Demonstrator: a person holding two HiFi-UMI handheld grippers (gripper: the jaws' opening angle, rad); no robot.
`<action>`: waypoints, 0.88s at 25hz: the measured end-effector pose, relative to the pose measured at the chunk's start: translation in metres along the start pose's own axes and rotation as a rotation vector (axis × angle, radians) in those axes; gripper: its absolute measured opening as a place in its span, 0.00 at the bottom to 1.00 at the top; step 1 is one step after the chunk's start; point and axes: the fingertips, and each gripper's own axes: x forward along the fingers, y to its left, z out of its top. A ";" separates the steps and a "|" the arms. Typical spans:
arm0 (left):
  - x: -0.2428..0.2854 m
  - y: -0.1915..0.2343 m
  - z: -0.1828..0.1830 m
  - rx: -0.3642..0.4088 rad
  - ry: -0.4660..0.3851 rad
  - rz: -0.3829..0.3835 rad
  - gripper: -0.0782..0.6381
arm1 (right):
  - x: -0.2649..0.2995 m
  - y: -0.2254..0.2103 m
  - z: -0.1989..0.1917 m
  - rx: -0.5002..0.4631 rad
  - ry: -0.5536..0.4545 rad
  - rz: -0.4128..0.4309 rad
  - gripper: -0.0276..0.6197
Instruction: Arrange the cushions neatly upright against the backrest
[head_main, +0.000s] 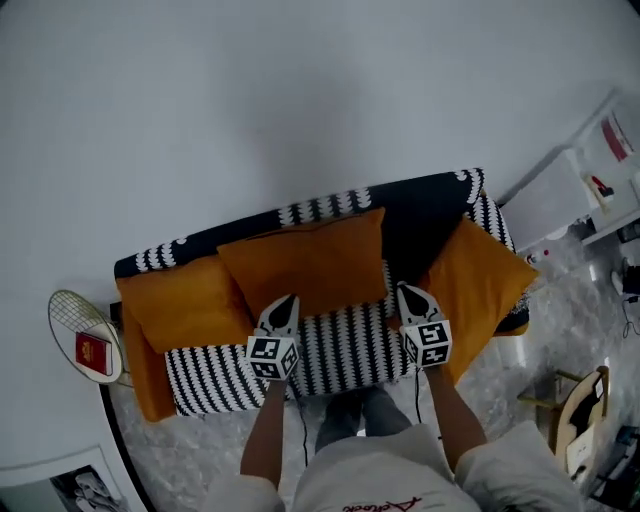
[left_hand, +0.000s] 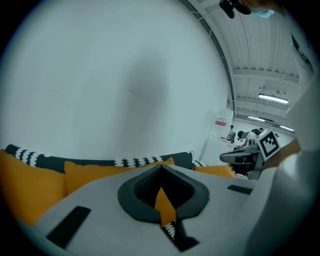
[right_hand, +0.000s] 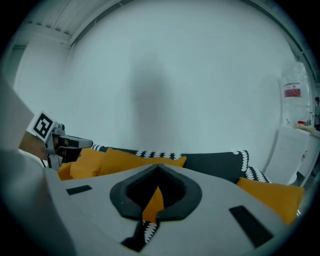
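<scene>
A black-and-white patterned sofa (head_main: 428, 205) stands against a white wall. Three orange cushions lean on its backrest: left cushion (head_main: 180, 300), middle cushion (head_main: 305, 260) and right cushion (head_main: 480, 280). My left gripper (head_main: 285, 300) is raised in front of the middle cushion's lower left corner, shut, with nothing held. At the gap between the middle and right cushions my right gripper (head_main: 409, 292) is also shut and empty. In the left gripper view the shut left gripper (left_hand: 161, 168) points at the middle cushion (left_hand: 100, 170). The right gripper view has the right gripper (right_hand: 158, 166) shut too, with the same cushion (right_hand: 130, 159) beyond.
An orange cloth or cushion (head_main: 146, 375) hangs at the sofa's left arm. A round wire side table (head_main: 70, 310) with a red book (head_main: 92, 352) stands to the left. A white cabinet (head_main: 555, 195) and a wooden object (head_main: 585, 405) stand to the right. I stand on marble floor (head_main: 500, 385).
</scene>
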 end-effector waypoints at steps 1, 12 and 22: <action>0.003 -0.013 0.007 0.011 -0.002 -0.029 0.15 | -0.010 -0.002 0.005 0.004 -0.008 -0.012 0.08; 0.067 -0.172 0.045 0.161 -0.016 -0.388 0.15 | -0.142 -0.080 0.017 0.069 -0.137 -0.311 0.08; 0.076 -0.451 0.004 0.327 0.075 -0.881 0.15 | -0.390 -0.167 -0.079 0.280 -0.161 -0.788 0.08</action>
